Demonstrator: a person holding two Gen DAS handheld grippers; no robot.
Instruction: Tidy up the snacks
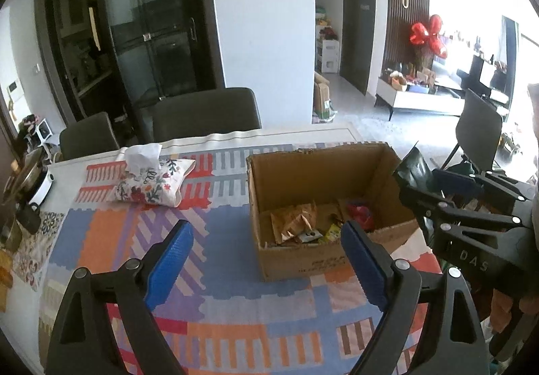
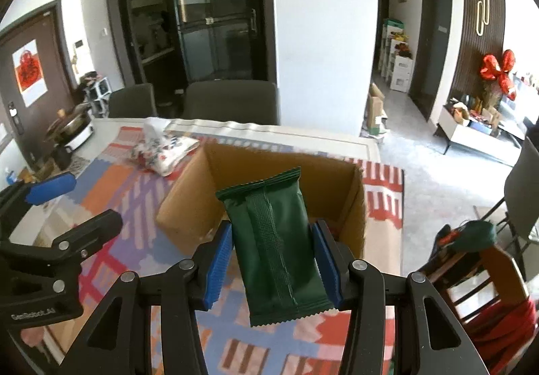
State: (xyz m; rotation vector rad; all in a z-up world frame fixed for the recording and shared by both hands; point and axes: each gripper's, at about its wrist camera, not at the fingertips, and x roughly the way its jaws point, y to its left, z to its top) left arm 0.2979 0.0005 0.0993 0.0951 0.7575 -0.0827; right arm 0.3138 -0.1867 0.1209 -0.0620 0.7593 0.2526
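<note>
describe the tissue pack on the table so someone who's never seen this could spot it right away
Start at the open cardboard box on the patterned tablecloth. Look to its left, toward the table's far edge by the dark chairs. There lies the tissue pack, a soft white pouch with red and green flowers and a white tissue sticking out on top.

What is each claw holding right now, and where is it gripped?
The right claw pinches the green snack packet by its two long side edges, around mid-length. The left claw is open, holding nothing.

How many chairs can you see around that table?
3: two at the far side, chair one left and chair two beside it, plus chair three at the right end. Others may be hidden.
</note>
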